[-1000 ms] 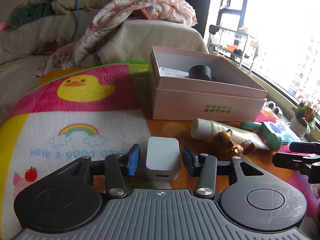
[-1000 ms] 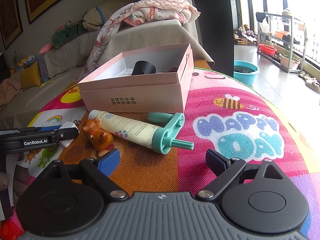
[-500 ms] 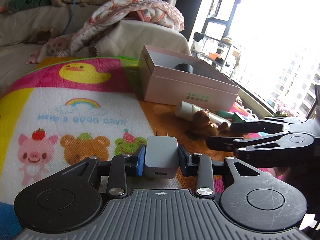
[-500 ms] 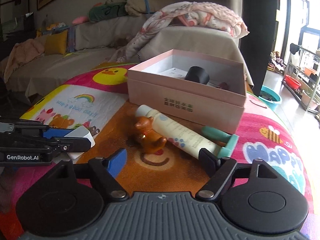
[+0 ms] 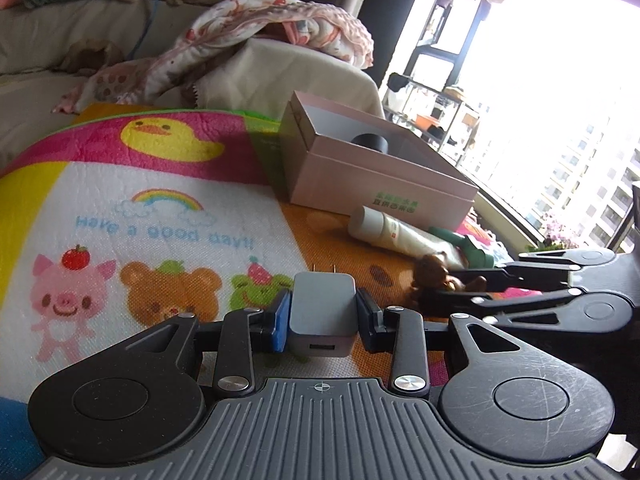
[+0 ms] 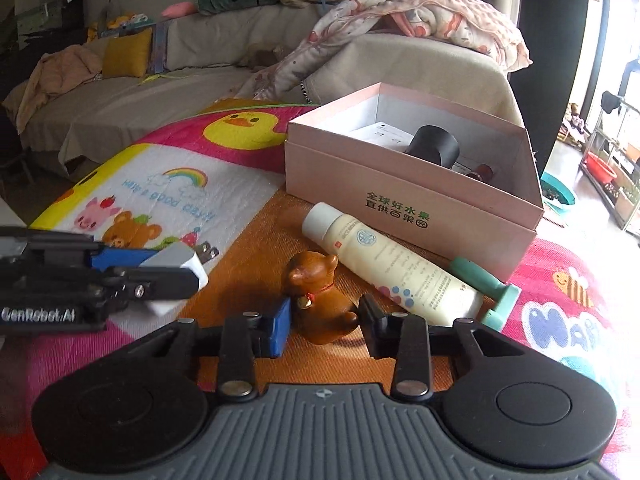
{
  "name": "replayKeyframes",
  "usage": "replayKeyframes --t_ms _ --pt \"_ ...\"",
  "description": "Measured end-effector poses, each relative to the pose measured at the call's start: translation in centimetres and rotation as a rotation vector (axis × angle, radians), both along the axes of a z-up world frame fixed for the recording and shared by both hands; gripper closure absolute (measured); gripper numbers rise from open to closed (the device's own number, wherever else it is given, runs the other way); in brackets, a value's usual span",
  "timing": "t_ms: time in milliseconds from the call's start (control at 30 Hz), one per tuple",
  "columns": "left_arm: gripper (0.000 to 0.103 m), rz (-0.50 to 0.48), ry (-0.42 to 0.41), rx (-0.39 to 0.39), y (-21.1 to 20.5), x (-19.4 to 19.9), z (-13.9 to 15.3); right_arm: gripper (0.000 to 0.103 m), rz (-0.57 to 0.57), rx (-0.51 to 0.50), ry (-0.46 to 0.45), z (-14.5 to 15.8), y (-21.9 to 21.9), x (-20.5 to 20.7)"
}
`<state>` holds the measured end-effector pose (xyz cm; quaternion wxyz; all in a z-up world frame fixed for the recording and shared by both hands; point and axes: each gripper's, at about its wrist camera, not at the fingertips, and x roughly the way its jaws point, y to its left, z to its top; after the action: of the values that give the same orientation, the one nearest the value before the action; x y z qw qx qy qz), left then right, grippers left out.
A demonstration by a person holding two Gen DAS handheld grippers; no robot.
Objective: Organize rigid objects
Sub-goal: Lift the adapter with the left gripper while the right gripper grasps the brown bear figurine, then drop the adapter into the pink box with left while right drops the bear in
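My left gripper (image 5: pixel 322 322) is shut on a white USB charger (image 5: pixel 323 312), prongs forward, held just above the mat; it also shows in the right wrist view (image 6: pixel 176 268). My right gripper (image 6: pixel 325 322) has closed in around a brown bear figurine (image 6: pixel 320 300), with the pads at its sides; the bear stands on the mat (image 6: pixel 248 264). The bear also shows in the left wrist view (image 5: pixel 434 270). A cream tube (image 6: pixel 384 264) and a teal tool (image 6: pixel 488 292) lie in front of the open pink box (image 6: pixel 408 204), which holds a black cylinder (image 6: pixel 434 146).
The colourful play mat (image 5: pixel 120 208) covers the surface. A sofa (image 6: pixel 140 92) with a blanket (image 6: pixel 420 12) stands behind the box. A window and shelving (image 5: pixel 520 120) are at the right.
My left gripper closed on the charger and lifted it. My right gripper moved left to the bear and narrowed around it.
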<state>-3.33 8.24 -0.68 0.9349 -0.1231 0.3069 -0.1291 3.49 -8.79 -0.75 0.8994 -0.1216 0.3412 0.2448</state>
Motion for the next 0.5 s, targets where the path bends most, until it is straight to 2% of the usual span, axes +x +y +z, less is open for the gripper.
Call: replayKeyframes --t_ms 133,267,367,500 --pt "0.065 -0.008 -0.004 0.046 -0.7 -0.2 0.2 0.067 0.014 -0.046 -0.01 0.4 -2.1 -2.1" --pt "0.066 -0.086 -0.011 0.083 -2.3 -0.9 0.5 0.071 -0.013 -0.041 -0.03 1.6 -4.3 -2.9" --pt "0.066 -0.138 -0.042 0.138 -4.0 -1.2 1.0 0.073 -0.04 0.005 -0.064 3.3 -6.0 -2.6" --pt "0.066 -0.165 -0.084 0.14 -5.1 0.0 2.8 0.073 -0.096 0.097 -0.113 5.6 -8.0 -1.0"
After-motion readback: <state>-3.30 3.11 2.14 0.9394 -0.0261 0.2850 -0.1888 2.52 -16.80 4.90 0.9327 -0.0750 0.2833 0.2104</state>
